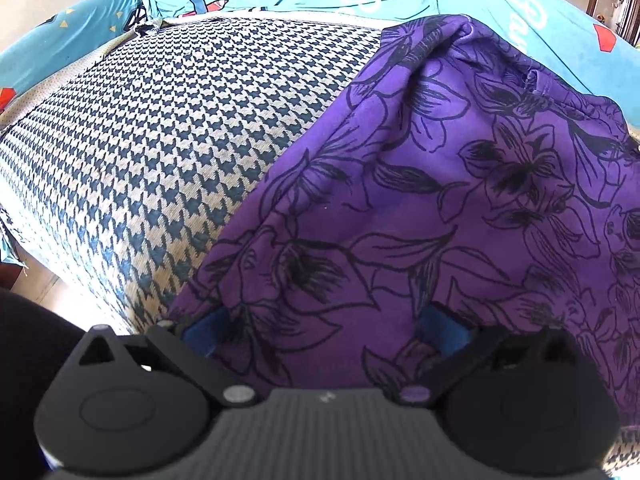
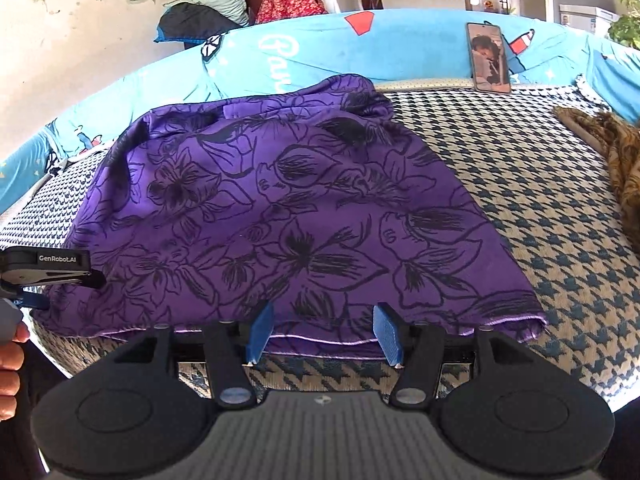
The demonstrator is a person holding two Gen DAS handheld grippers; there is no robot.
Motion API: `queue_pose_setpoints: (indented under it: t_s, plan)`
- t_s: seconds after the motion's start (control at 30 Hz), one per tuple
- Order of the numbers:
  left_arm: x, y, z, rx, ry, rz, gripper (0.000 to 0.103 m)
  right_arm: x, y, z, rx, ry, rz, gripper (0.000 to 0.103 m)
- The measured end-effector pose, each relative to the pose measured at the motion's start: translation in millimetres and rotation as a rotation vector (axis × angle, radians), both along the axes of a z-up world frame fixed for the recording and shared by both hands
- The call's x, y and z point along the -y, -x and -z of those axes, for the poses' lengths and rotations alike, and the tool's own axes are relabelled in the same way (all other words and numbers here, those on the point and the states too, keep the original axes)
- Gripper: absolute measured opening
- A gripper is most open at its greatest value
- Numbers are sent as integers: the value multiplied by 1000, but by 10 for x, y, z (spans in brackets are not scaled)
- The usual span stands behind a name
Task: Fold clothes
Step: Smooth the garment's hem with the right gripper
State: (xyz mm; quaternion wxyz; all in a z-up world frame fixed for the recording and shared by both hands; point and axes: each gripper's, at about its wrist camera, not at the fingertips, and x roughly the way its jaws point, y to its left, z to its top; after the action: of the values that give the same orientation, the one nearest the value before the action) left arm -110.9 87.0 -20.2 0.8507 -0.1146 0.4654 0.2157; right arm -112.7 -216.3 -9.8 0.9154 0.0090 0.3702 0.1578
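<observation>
- The purple floral garment (image 2: 280, 216) lies spread on the houndstooth cover (image 2: 540, 216) of a sofa, its hem at the near edge and its far end bunched up at 12 o'clock against the blue printed backrest (image 2: 420, 44).
- The hem shows a second layer beneath, so the cloth lies at least double there; whether that is a made fold or how the garment is cut, I cannot tell.
- The right gripper (image 2: 324, 334) sits at the hem at 6 o'clock with its blue fingers set wide, the cloth edge between them and not pinched.
- The left gripper (image 1: 320, 324) is at the near left corner, at 8 o'clock in the right view. Its fingers stand well apart, yet cloth drapes over them, so I cannot tell whether it grips.
- To do the lift well, I judge each gripper should take both layers at the hem, level with one another, and carry the edge evenly toward 12 o'clock so no crease forms.
- A brown patterned cloth (image 2: 620, 160) lies at 2 o'clock, well apart; a phone (image 2: 490, 58) leans on the backrest at 1 o'clock.
</observation>
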Motion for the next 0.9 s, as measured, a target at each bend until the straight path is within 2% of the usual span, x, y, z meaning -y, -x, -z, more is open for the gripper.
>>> queue_pose_setpoints:
  t_s: [0.2, 0.4, 0.47, 0.57, 0.73, 0.9]
  plan:
    - [4, -14, 51, 3, 2, 2, 103, -218, -249, -127, 16, -16, -122, 55]
    - [9, -27, 102, 6, 3, 3, 103, -413, -607, -300, 74, -17, -240, 55]
    - [48, -27, 105, 9, -23, 20, 103, -457, -753, -327, 82, -18, -260, 55]
    - [77, -25, 110, 16, -41, 32, 103, -476, -946, -357, 92, -36, -242, 55]
    - [65, 16, 129, 26, -15, 34, 103, -509, -1268, -406, 108, -65, -210, 56]
    - [66, 27, 131, 26, -13, 35, 103, -561, -1517, -417, 111, -91, -180, 61]
